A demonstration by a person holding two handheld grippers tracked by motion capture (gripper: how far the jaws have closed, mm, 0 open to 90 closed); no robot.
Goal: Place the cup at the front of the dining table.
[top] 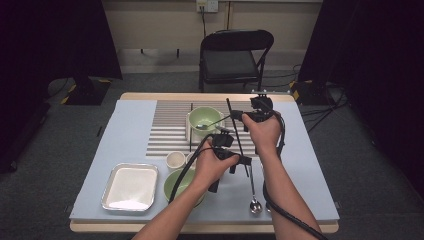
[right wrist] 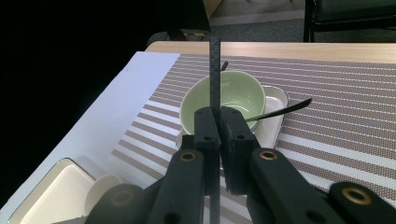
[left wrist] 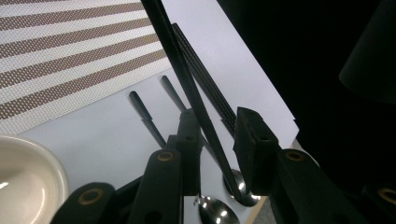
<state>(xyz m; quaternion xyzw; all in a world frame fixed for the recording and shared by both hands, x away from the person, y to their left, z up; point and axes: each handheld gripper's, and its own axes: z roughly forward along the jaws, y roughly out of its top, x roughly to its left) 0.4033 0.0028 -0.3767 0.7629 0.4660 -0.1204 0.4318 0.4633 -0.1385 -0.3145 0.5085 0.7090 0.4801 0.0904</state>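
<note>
Holding a thin black chopstick (right wrist: 215, 70), right gripper (right wrist: 219, 122) clamps it; left gripper (left wrist: 217, 135) part-open around it, contact unclear, lower end hidden.

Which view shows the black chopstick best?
The high view: the chopstick shows whole, slanting between both grippers. The left gripper view shows its lower part between open jaws; the right gripper view shows its tip above shut jaws.
</note>
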